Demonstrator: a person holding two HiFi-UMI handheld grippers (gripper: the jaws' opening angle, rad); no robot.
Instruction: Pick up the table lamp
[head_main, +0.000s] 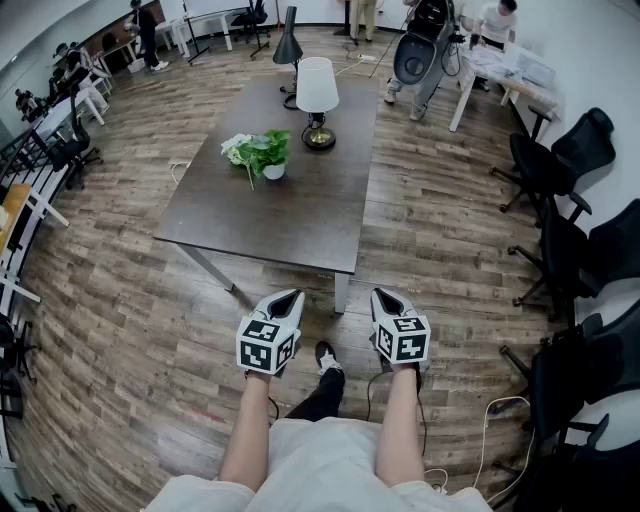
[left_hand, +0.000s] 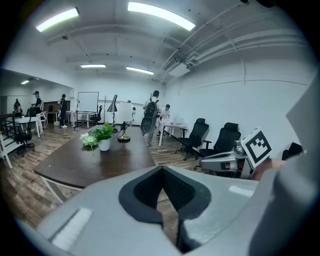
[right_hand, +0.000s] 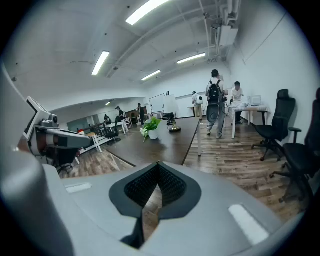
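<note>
The table lamp (head_main: 317, 100), with a white shade and a brass base, stands at the far end of the dark brown table (head_main: 310, 215). It shows small in the left gripper view (left_hand: 123, 137) and the right gripper view (right_hand: 173, 127). My left gripper (head_main: 292, 295) and right gripper (head_main: 381, 293) are held side by side over the floor, just short of the table's near edge and well away from the lamp. Both point toward the table. The left gripper (left_hand: 161, 168) has its jaws shut with nothing between them, and so does the right gripper (right_hand: 158, 164).
A potted plant (head_main: 264, 154) stands mid-table, in front of and left of the lamp. A black desk lamp (head_main: 288, 45) stands behind it. Black office chairs (head_main: 560, 230) line the right side. People (head_main: 420, 50) stand by a white desk (head_main: 505, 65) at the back.
</note>
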